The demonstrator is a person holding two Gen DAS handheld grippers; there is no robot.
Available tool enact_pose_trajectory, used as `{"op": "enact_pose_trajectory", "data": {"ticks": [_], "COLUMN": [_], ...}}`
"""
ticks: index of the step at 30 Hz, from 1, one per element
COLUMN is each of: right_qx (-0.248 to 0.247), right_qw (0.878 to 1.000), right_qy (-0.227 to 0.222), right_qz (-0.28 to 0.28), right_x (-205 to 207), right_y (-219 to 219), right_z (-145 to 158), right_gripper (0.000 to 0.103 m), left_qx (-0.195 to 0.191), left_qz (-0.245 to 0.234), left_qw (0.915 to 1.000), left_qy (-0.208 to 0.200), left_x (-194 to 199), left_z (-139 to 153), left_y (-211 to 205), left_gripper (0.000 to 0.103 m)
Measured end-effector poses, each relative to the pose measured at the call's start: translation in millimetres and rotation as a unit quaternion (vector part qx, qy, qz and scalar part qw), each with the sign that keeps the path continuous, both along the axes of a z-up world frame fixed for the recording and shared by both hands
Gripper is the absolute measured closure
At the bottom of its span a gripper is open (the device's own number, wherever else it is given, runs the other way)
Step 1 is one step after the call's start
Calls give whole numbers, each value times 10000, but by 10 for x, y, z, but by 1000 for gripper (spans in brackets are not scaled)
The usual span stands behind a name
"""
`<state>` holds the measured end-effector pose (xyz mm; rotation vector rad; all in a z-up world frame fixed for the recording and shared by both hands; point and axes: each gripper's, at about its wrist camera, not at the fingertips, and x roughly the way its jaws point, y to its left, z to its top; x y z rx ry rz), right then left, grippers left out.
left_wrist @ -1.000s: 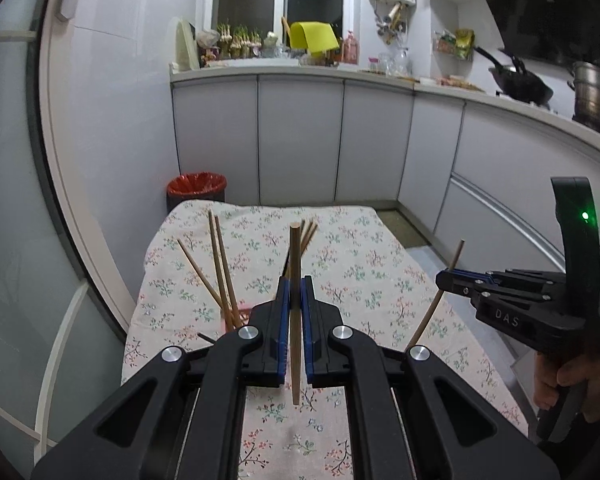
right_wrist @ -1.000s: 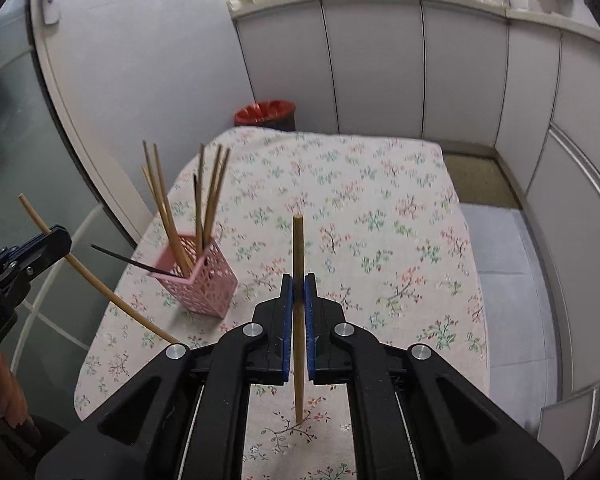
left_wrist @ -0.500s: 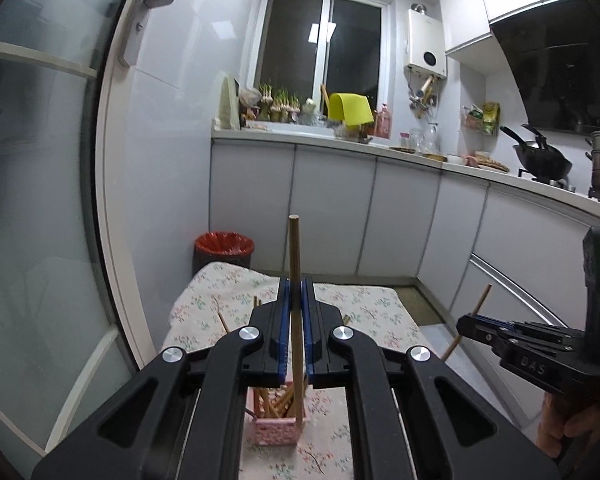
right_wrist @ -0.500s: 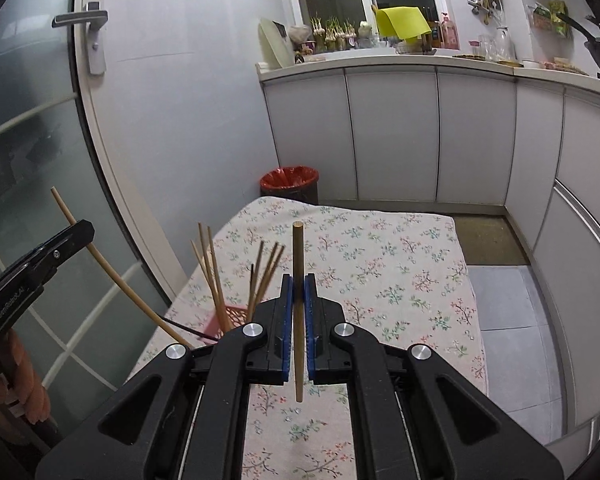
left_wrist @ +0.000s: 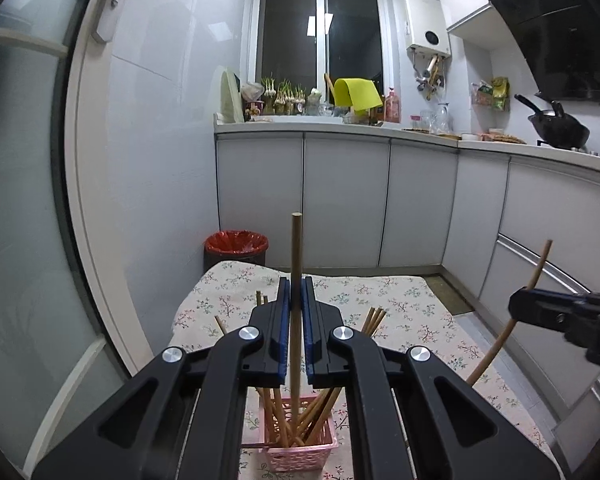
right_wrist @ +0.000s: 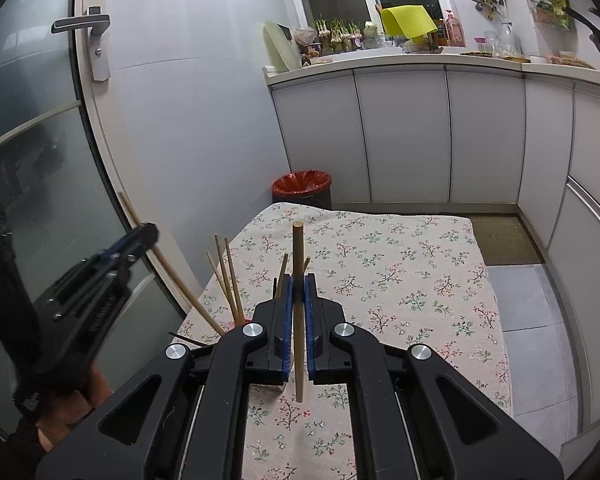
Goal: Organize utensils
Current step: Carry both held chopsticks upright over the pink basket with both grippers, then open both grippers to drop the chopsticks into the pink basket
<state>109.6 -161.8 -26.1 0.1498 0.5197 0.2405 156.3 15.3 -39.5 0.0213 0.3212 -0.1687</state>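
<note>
- Done so far, judging by the scene: the pink basket on the flowered surface already holds a bunch of chopsticks standing at loose angles.
- Left tool: jaws closed tight on one upright chopstick, whose lower end hangs right over the basket, apparently among the others.
- Right tool: jaws clamped on another chopstick, held above the cloth, to the right of the basket.
- No loose chopsticks show on the cloth.
- Left to do, I judge: release the left one into the basket, then bring the right one over.
</note>
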Motion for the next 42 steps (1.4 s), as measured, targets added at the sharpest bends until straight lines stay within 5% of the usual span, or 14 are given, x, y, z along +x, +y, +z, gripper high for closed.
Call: {"op": "enact_pose_trajectory", "data": {"ticks": [8, 10, 12, 32, 42], "right_qx": [22, 41, 63, 595, 327], "right_qw": [10000, 10000, 10000, 9973, 9994], "right_qy": [-7, 31, 59, -399, 77], "right_qz": [-9, -27, -38, 171, 107], "right_x": [38, 63, 80, 253, 570], "right_y": [9, -4, -8, 334, 560], "right_z": [-27, -39, -51, 66, -260], "right_gripper": [98, 98, 98, 98, 98], "left_qx": [-47, -66, -155, -217, -136], "left_qz": [96, 179, 241, 583, 601], "left_qw": [9980, 9966, 9967, 9920, 9893], "left_qy": [622, 796, 765, 1096, 1324], "left_x": [243, 253, 187, -149, -122], "left_z": [-200, -207, -166, -132, -270], "left_y": [64, 92, 151, 675, 726], "left_gripper": [96, 83, 57, 29, 19]}}
